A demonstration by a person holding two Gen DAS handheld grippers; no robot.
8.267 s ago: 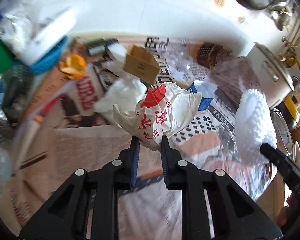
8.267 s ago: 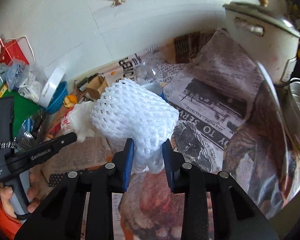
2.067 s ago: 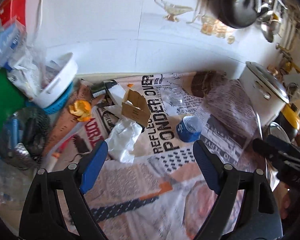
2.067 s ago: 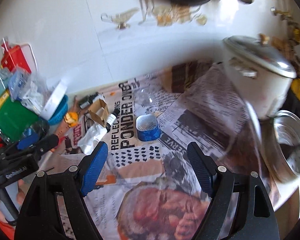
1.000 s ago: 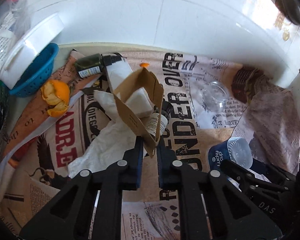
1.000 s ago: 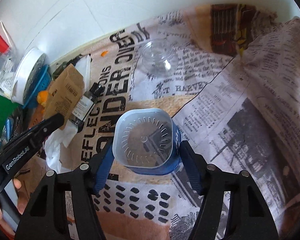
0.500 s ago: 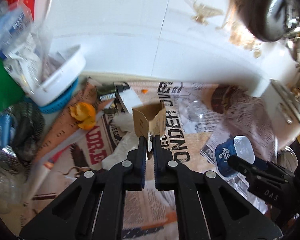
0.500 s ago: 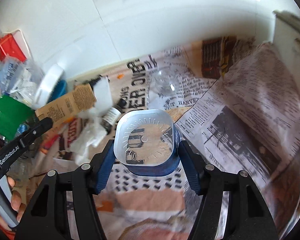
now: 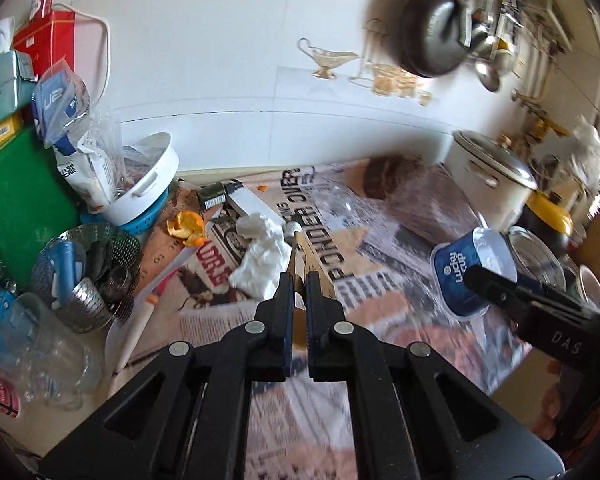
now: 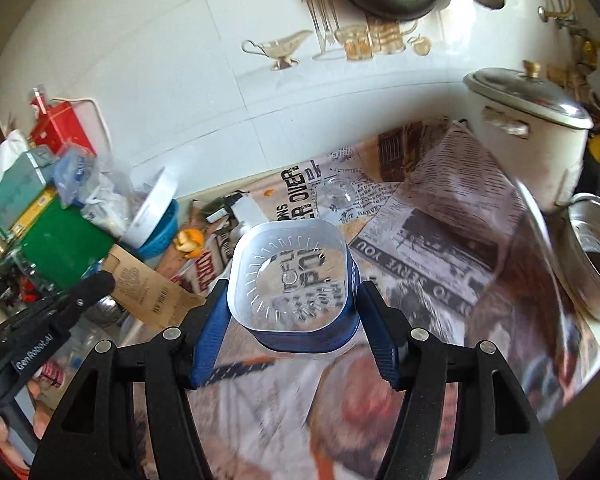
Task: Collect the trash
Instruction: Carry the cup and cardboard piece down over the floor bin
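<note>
Cardboard box (image 9: 300, 256) pinched in left gripper (image 9: 296, 280); blue cup (image 10: 296, 280) clamped in right gripper (image 10: 292, 316), white tissue (image 9: 260, 256) at ten o'clock.

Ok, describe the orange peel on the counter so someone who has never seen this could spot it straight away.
Start at the white tiled wall and drop to the newspaper-covered counter. At its left side a blue plastic colander sits under a tilted white basin. The curled orange peel lies just right of the colander, the only bright orange scrap, near crumpled white tissue.
</note>
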